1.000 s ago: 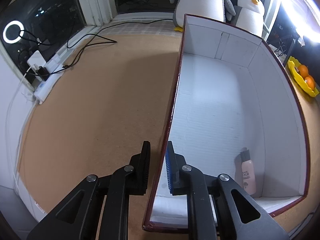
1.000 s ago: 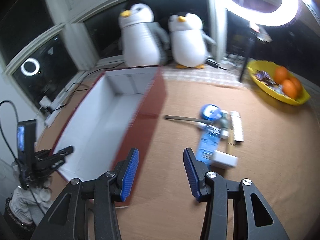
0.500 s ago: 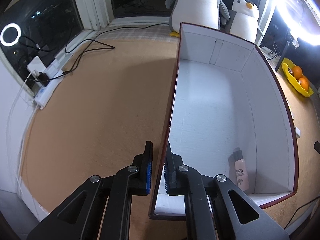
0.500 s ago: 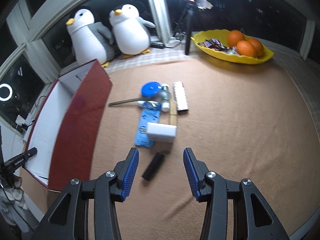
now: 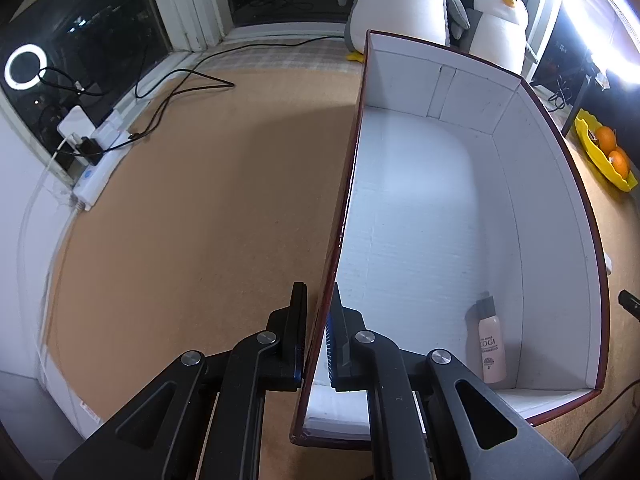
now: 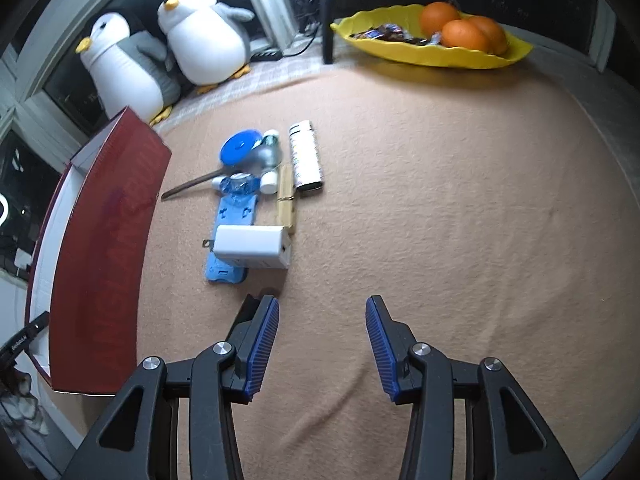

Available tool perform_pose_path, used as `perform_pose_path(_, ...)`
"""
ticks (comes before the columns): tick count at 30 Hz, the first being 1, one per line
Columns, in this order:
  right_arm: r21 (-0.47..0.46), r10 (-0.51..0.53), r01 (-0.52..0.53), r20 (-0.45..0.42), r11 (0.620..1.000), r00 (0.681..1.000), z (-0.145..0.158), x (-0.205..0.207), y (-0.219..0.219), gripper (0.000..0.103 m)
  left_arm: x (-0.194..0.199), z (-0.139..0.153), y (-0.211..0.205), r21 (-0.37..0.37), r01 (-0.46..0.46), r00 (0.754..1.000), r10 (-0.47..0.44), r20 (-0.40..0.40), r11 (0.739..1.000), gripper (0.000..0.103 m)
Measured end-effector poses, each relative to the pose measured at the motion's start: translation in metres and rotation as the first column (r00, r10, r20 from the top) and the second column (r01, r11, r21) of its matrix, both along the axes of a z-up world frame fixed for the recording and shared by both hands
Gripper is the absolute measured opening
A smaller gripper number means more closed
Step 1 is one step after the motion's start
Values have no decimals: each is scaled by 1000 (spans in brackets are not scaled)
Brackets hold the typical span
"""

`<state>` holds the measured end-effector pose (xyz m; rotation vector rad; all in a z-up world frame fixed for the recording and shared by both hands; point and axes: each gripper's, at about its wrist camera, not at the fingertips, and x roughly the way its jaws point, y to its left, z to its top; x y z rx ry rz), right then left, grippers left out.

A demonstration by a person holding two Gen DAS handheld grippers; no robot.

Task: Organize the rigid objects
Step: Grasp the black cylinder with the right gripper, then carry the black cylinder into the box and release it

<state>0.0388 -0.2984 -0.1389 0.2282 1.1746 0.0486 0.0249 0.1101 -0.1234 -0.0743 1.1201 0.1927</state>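
Note:
My left gripper [image 5: 318, 330] is shut on the left wall of the red box [image 5: 348, 184], which is white inside. A pink bottle [image 5: 491, 346] lies in the box's near right corner. My right gripper [image 6: 322, 344] is open and empty above the tan cloth. Ahead of it lie a white charger [image 6: 252, 246] on a blue strip [image 6: 232, 236], a wooden block [image 6: 286, 204], a white tube [image 6: 306, 156], a blue round tape [image 6: 238, 148], a small clear bottle [image 6: 240, 184] and a thin metal rod [image 6: 192, 186]. A small black object [image 6: 250, 304] is mostly hidden behind the right gripper's left finger. The red box [image 6: 108, 248] stands at the left.
Two plush penguins [image 6: 200, 36] stand at the back by the window. A yellow bowl [image 6: 432, 48] with oranges sits at the back right. A power strip [image 5: 96, 168] and cables [image 5: 172, 88] lie on the far left of the table.
My left gripper closed on the box wall. My right gripper swung right from the box to the pile of objects and moved closer to them, its left finger now covering the black object.

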Motion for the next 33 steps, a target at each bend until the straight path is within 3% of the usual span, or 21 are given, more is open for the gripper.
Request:
perform_pose_path(5, 53, 64, -63, -19, 997, 998, -6, 9, 17, 40, 0, 1, -2, 3, -10, 1000, 10, -4, 1000, 7)
perform_pose_path(9, 35, 125, -123, -40, 992, 991, -12, 14, 38, 40, 0, 0, -2, 5, -15, 1000, 15, -4, 1000, 8)
perform_pose_path(14, 19, 154, -152, -91, 988, 984, -28, 17, 54, 24, -2, 0, -2, 4, -20, 1000, 20, -1, 1000, 8)
perform_pose_path(20, -31, 173, -177, -90, 984, 981, -32, 16, 63, 15, -3, 0, -1, 0, -24, 1000, 24, 3, 1000, 8)
perform_pose_path(33, -61, 152, -155, -56, 986, 987, -14, 3, 60, 15, -5, -2, 4, -18, -20, 999, 20, 26, 1000, 8)
